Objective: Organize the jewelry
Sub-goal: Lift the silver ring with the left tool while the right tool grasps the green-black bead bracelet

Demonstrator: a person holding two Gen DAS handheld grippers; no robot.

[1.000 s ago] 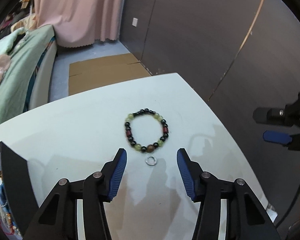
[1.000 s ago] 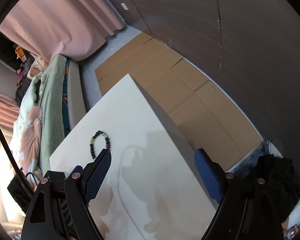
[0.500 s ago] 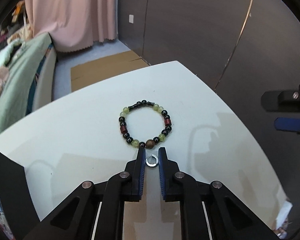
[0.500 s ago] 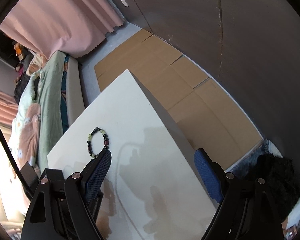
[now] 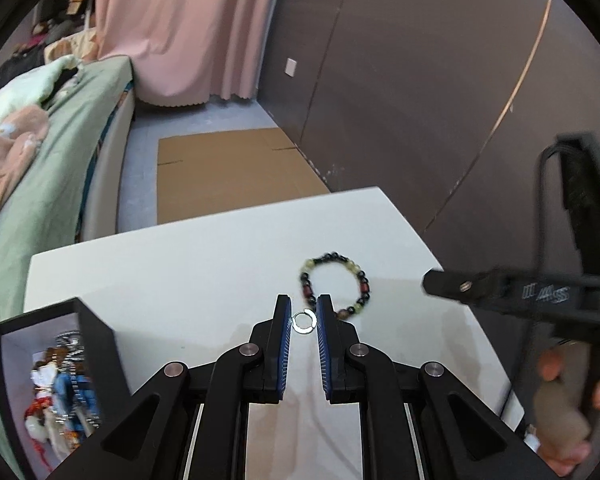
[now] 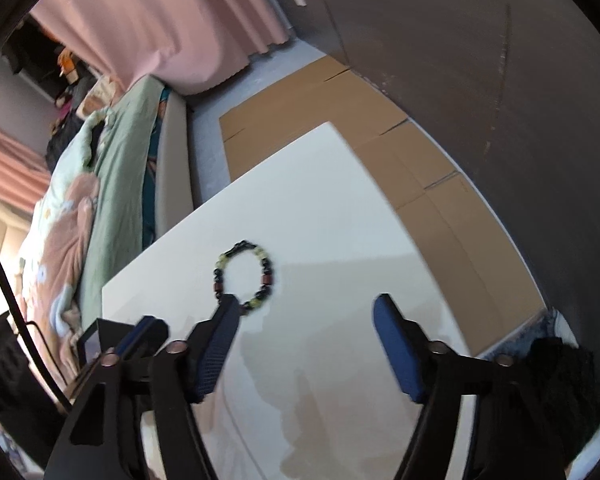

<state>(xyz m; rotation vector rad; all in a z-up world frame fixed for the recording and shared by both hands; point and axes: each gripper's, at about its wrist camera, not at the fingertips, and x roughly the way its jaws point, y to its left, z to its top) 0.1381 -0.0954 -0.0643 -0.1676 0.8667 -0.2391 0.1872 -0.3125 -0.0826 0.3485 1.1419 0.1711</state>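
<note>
At the far left of the left wrist view a black open box (image 5: 96, 344) sits on the white worktop (image 5: 180, 272), its pale inside holding a jumble of colourful jewelry (image 5: 62, 392). Right of it, in the middle of that view, the left claw (image 5: 304, 316) is drawn in tight and pinches a small silver ring (image 5: 304, 321) between its blue pads (image 5: 286, 332); the ring shows a gap in its band on the upper right side. Just beyond the right pad lies a beaded bracelet (image 5: 335, 289) of black, pale green and dark red beads, flat on the worktop as an open loop, its near beads hidden behind the pad. Further right, the right claw's black body (image 5: 500, 292) reaches in from the edge, blurred, with a person's hand (image 5: 568, 396) gripping its handle below. In the right wrist view the right claw (image 6: 306, 310) has just been closing but stands spread with nothing between its pads, only bare worktop (image 6: 320, 220); its left pad (image 6: 220, 336) overlaps the near edge of the bracelet (image 6: 244, 276), and whether it touches the beads cannot be told. Beyond the worktop are flattened cardboard (image 6: 400, 152) on the floor, a bed (image 6: 100, 184) with green bedding and a pink curtain (image 6: 160, 20).
</note>
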